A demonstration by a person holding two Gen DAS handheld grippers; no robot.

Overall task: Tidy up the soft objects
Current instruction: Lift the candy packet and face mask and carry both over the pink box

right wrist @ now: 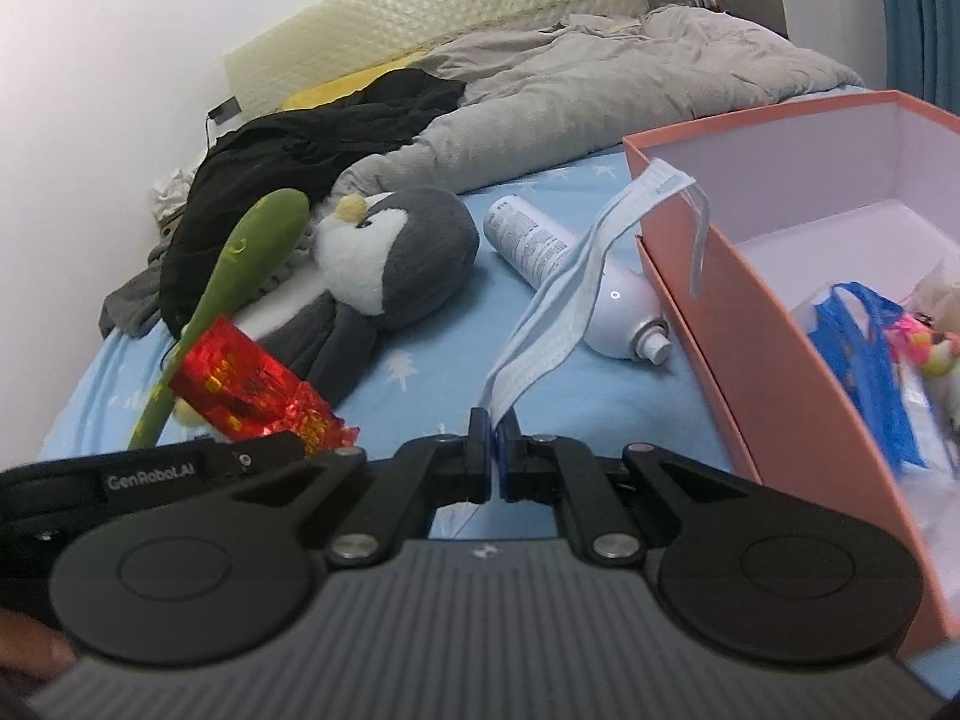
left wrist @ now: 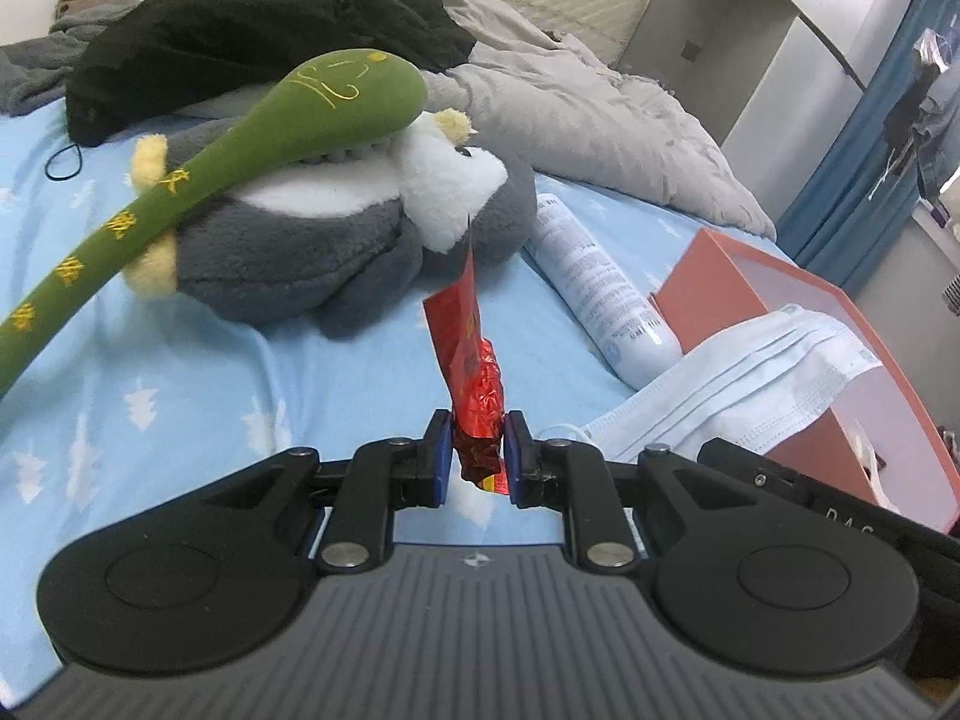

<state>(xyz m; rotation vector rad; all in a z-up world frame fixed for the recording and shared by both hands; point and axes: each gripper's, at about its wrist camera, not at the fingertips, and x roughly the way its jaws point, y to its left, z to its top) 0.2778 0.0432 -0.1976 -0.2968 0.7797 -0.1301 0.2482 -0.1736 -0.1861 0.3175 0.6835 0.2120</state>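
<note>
My left gripper point(left wrist: 476, 441) is shut on a red foil packet point(left wrist: 471, 360) and holds it above the blue bedsheet; the packet also shows in the right wrist view point(right wrist: 246, 387). My right gripper point(right wrist: 495, 447) is shut on a light blue face mask point(right wrist: 576, 294), which hangs up toward the pink box's rim. The mask shows in the left wrist view point(left wrist: 738, 378). A grey penguin plush point(left wrist: 336, 228) point(right wrist: 384, 276) lies on the bed with a green long-necked plush point(left wrist: 252, 144) point(right wrist: 240, 276) across it.
An open pink box point(right wrist: 762, 354) point(left wrist: 780, 300) stands at the right, holding a blue bag point(right wrist: 870, 354) and small items. A white spray can point(left wrist: 600, 294) point(right wrist: 576, 276) lies beside it. Black clothing point(left wrist: 240, 30) and a grey duvet point(left wrist: 570, 96) lie behind.
</note>
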